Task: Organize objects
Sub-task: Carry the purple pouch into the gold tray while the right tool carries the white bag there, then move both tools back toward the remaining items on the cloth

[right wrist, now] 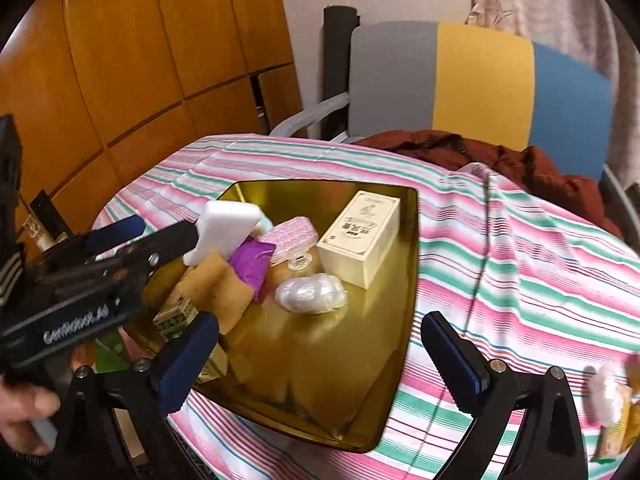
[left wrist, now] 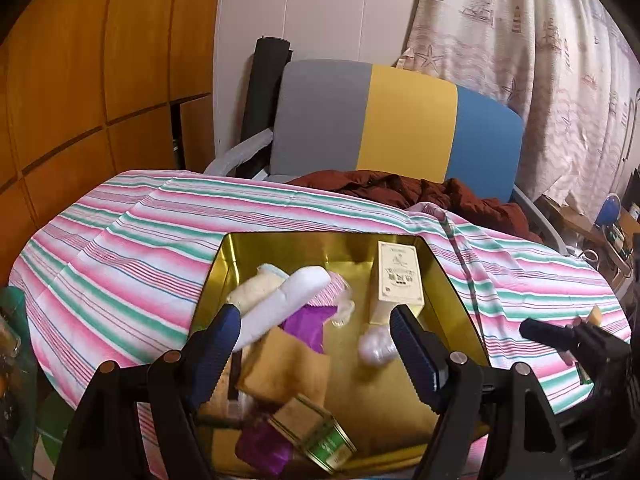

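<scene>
Over the gold tray [right wrist: 384, 380] on the striped tabletop [right wrist: 520, 280], the left gripper [left wrist: 316, 334] is hanging with jaws spread, gripping nothing; a white foam block [right wrist: 224, 228] is lying just beside its tip atop the pile, likely just dropped. Beside it, the right gripper [right wrist: 320, 354] is waiting released, leftover packets [right wrist: 612, 408] lying outside the tray.

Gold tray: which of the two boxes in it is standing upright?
The cream box at the tray's far side stands upright. The green-and-tan box at the near edge lies tipped among the packets.
</scene>
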